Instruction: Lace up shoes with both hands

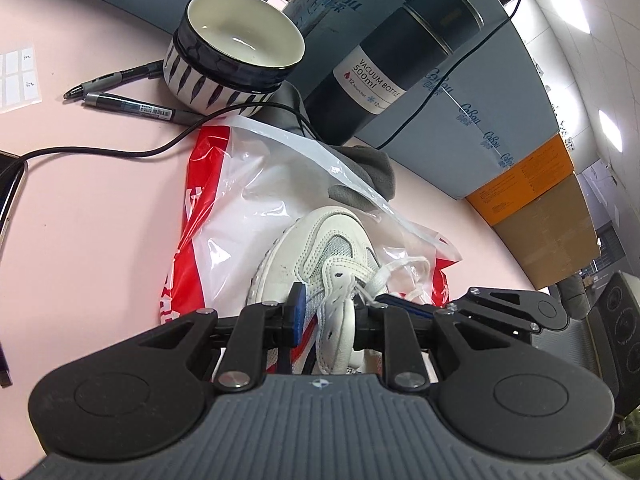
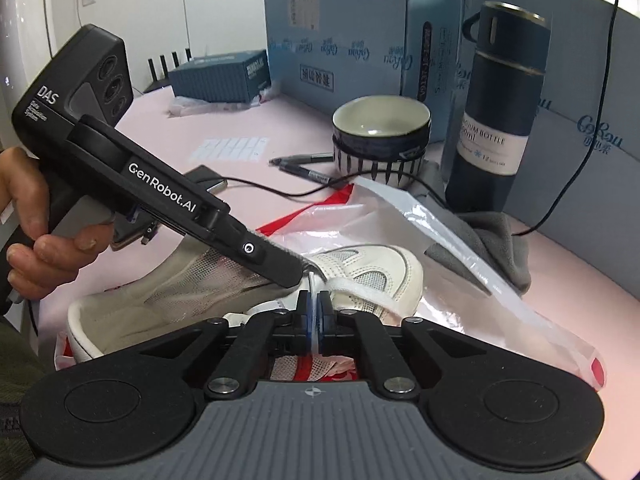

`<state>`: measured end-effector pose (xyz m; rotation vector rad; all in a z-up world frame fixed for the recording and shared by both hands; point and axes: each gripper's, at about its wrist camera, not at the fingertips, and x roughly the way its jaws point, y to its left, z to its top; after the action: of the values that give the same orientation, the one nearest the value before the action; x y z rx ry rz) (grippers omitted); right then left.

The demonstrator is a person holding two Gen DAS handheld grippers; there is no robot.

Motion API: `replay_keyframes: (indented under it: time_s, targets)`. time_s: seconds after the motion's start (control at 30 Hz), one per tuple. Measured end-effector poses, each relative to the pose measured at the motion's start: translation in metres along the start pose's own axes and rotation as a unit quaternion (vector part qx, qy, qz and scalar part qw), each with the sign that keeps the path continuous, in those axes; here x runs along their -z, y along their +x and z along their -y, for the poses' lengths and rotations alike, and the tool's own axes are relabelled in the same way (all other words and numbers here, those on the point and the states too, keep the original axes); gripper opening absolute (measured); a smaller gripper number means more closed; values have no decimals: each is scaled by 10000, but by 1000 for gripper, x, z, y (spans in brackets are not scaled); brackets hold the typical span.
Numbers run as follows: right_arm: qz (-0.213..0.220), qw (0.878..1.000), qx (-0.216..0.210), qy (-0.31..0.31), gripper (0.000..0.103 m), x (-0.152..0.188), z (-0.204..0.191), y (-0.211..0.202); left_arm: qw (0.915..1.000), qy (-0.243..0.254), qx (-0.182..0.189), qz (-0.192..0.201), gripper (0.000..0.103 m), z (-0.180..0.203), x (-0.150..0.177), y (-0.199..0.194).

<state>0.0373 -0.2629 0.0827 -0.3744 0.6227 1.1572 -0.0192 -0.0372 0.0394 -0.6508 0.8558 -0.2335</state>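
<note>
Left gripper: I see my jaws narrowed around the shoe's eyelet flap, the upright white strip of the upper, with a pad on either side; I think both pads press on it, though the right pad's contact is partly hidden.
Right gripper: my jaws are closed on the flat white lace, which runs out from between the pads to the right, across the shoe.
Shoe: a white sneaker straight ahead of my left jaws, toe pointing away, lying on a red and white plastic bag.
Left hand: seen from the right wrist, fingers wrapped around the left gripper's handle.
Beyond the jaws: a striped bowl, a dark vacuum bottle, two pens, a grey cloth, all on the pink table.
</note>
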Motion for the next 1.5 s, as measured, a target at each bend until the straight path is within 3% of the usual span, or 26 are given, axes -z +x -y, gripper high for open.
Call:
replay_keyframes:
  time_s: [0.23, 0.47, 0.67, 0.83, 1.03, 1.5]
  targets:
    - [322, 9990, -57, -307, 3, 14, 2, -5, 9998, -139, 102, -14, 19, -4, 0, 1]
    - [453, 9978, -114, -474, 3, 17, 3, 0, 9970, -680, 367, -34, 21, -19, -1, 3]
    - [588, 9973, -164, -407, 3, 20, 6, 2, 9963, -747, 428, -31, 21, -21, 0, 3]
    - [630, 9946, -89, -814, 3, 17, -1, 2, 9963, -739, 435, -54, 21, -21, 0, 3]
    - [550, 9913, -158, -1185, 3, 16, -2, 6, 9962, -742, 448, -91, 21, -22, -1, 5]
    - [252, 9914, -307, -1246, 3, 14, 2, 10, 9969, -708, 325, -109, 21, -20, -1, 7]
